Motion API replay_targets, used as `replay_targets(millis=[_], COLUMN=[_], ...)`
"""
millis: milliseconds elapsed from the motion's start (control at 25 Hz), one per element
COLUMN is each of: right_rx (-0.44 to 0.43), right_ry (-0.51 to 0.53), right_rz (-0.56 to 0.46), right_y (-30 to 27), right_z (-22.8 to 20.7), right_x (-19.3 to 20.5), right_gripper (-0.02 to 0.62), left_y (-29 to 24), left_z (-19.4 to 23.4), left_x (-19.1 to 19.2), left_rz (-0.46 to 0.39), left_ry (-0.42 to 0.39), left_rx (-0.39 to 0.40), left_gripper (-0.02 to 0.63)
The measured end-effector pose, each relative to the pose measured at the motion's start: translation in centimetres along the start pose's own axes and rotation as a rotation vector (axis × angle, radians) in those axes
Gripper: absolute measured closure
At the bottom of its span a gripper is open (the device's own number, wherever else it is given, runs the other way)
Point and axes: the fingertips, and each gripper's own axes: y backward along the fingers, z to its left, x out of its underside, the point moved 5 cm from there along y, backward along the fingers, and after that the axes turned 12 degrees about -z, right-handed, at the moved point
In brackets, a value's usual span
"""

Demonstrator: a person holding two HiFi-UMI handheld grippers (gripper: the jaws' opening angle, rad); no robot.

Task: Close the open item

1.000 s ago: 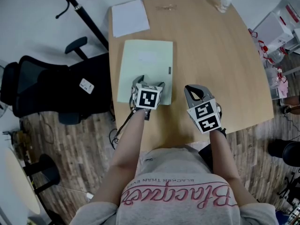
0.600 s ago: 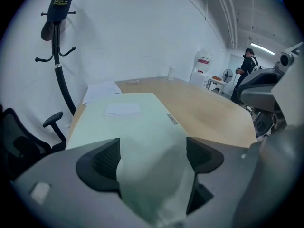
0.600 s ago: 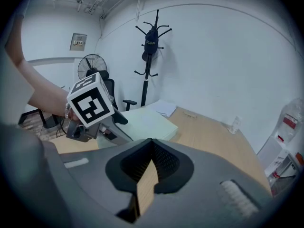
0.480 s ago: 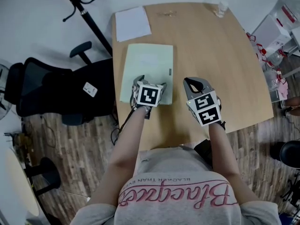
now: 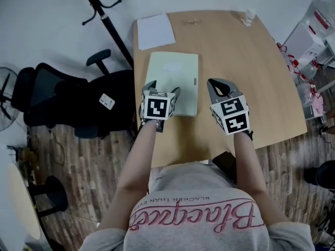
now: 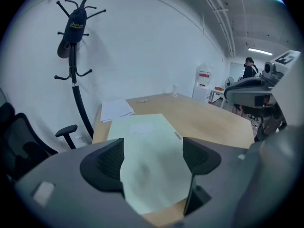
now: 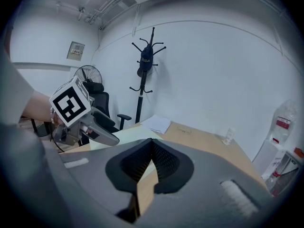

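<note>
A pale green folder point(image 5: 177, 75) lies flat and closed-looking on the wooden table point(image 5: 246, 72). My left gripper point(image 5: 163, 91) hovers over the folder's near left part, its jaws wide apart and closing; the folder point(image 6: 156, 175) shows beyond the gap and neither pad touches it. In its own view the left gripper point(image 6: 153, 148) points along the folder toward the far edge. My right gripper point(image 5: 220, 83) stays right of the folder over bare wood, jaws together and empty. The right gripper point(image 7: 152, 144) shows its pads meeting at the tips.
White paper sheets point(image 5: 155, 30) lie at the table's far left corner, and a small clear bottle point(image 5: 248, 17) stands at the far right. A black office chair point(image 5: 63, 101) and a coat stand point(image 5: 104, 20) are left of the table. Shelving with supplies point(image 5: 314, 35) is on the right.
My left gripper has shifted left across the folder toward its near left corner. The right gripper holds its place beside the folder. The head view has drifted.
</note>
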Motion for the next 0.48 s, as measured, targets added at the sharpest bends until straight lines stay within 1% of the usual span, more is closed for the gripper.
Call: replay_targets(millis=[320,480], right_rx=[0.019,0.03], right_ry=[0.028,0.037], right_rz=[-0.09,-0.132], right_y=[0.5,0.6], right_z=[0.0,-0.1], right_x=[-3.3,-4.8], right_gripper=[0.592,0.592], left_y=[4.2,6.0], left_z=[2.5,3.9], left_x=[-4.0,-6.2], left_rz=[-0.16,-0.246], left_ry=[0.004,0.001], left_rx=[-0.066,-0.073], left_gripper=[0.263,0.301])
